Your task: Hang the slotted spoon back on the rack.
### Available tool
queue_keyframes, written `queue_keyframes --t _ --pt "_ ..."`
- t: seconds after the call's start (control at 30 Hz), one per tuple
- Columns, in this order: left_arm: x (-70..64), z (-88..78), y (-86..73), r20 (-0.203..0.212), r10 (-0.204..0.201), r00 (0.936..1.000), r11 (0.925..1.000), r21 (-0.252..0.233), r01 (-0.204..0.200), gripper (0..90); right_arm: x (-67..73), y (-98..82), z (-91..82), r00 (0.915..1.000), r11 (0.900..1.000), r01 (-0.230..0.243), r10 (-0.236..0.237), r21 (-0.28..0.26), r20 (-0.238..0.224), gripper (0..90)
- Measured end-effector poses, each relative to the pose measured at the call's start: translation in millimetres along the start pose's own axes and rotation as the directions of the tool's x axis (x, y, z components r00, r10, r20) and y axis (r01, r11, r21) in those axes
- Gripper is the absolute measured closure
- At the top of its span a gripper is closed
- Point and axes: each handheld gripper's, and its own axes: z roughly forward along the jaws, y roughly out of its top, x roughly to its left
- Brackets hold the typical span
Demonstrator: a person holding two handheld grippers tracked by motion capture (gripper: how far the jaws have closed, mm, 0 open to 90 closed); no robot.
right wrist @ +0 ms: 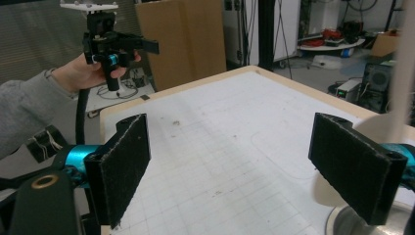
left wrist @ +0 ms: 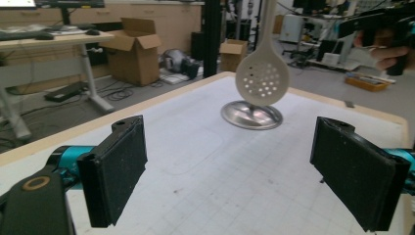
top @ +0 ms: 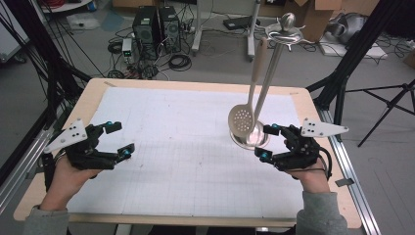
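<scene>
Right gripper (top: 265, 142) hovers with jaws apart and empty just beside the steel stand's base (top: 253, 139), where the slotted spoon (top: 242, 121) hangs. Left gripper (top: 120, 139) waits wide open, well apart. Likely the reach step; next, close on the spoon's handle and lift it off the hook.

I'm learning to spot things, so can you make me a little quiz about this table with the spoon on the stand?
1. True or false: the skimmer hangs from the stand.
2. Which tongs are nearer the stand's base: A) left tongs B) right tongs
3. Fill in: both tongs are ____ and hold nothing.

Key: 1 true. 2 B. 3 open.
</scene>
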Motion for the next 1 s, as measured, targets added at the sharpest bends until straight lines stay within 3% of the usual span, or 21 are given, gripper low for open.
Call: queue_keyframes --t 0.27,0.6,0.8,1.0 --pt "9.1 -19.7 1.4 -0.051 -0.026 0.9984 0.9989 -0.040 0.024 14.2 -2.4 -1.6 -9.2 0.9990 1.000 -0.001 0.002 -0.029 0.044 14.4" --pt "18.7 -31.0 -5.0 -0.099 -0.036 0.9944 0.9989 -0.034 0.033 14.2 -5.4 -3.5 -15.9 0.9961 0.999 0.018 -0.014 -0.041 0.087 14.4" --pt "27.9 -41.0 -8.7 -0.142 -0.051 0.9886 0.9982 -0.037 0.047 14.2 -12.8 -9.8 -26.0 0.9912 0.999 0.006 0.000 -0.043 0.133 14.4" --pt "28.8 -43.2 -9.2 -0.147 -0.057 0.9875 0.9978 -0.042 0.051 14.2 -16.6 -12.4 -35.5 0.9894 0.998 -0.002 0.013 -0.070 0.144 14.4"
